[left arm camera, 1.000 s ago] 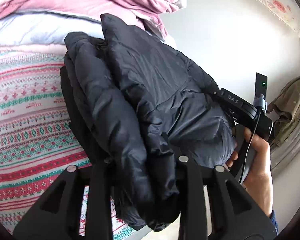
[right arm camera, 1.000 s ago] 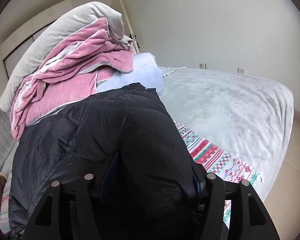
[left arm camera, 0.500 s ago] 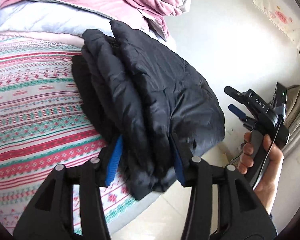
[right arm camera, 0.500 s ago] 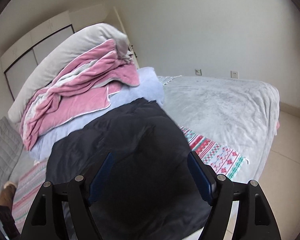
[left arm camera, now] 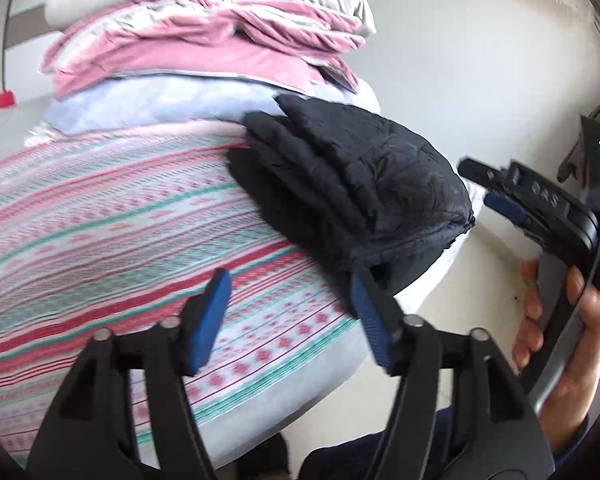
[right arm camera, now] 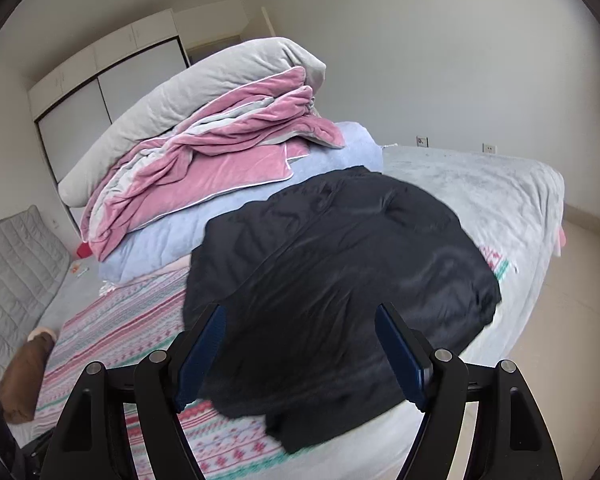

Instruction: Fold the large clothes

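the folded black jacket (right arm camera: 340,280) lay on the patterned bedspread (left arm camera: 100,240), against stacked pink and blue bedding (right arm camera: 204,168). left gripper (left arm camera: 290,308), its jaws just widened, and right gripper (right arm camera: 300,352) gaped empty.

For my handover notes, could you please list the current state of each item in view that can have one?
Black jacket: folded, lying on the patterned blanket, released.
Left gripper: open, its jaws have just been opening, nothing between them.
Right gripper: open, clear of the jacket.
Pink blanket: loosely folded on the bedding pile.
Wardrobe doors: closed.
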Tool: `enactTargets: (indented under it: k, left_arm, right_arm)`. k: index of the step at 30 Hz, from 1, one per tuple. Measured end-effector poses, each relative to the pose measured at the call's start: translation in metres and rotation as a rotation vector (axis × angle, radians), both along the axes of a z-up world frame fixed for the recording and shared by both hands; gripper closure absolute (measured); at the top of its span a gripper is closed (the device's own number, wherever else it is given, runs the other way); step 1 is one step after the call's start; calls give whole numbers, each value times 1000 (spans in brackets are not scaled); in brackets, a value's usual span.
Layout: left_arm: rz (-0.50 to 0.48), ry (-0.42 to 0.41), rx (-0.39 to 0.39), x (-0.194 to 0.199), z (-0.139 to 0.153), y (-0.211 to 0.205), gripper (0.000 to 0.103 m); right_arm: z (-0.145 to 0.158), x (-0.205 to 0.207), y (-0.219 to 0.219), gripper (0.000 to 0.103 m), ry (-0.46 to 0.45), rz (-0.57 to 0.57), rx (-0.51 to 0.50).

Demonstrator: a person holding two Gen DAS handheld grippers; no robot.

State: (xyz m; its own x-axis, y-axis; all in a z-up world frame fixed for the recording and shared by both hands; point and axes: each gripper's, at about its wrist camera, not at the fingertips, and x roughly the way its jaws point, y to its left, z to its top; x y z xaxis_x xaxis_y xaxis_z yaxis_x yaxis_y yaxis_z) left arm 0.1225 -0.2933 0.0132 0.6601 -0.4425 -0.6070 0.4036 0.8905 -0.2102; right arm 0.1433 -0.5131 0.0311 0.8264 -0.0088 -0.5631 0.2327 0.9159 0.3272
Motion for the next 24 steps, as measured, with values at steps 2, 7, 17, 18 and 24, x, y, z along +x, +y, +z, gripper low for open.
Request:
enactTargets:
  k: [2,7,17,18,24]
  left_arm:
    - [16,-34,14,-11,7,14,28]
    - [56,-94,44,-29,23,40,19]
    - [31,-160,54,-57,51,66,2]
    - [29,-164,55,-59,53,66,2]
    - [33,-174,69,-65,60,71,1]
  right_arm:
    - [1,-23,19,20,-12,-20,4]
    - [2,-72,64,11,-19,-55,-13]
    - [26,-121,107,8,35,-176,-131]
    - [30,-124,109,6,39,-187,-150]
    - [57,-150,118,1,12,-307,-253]
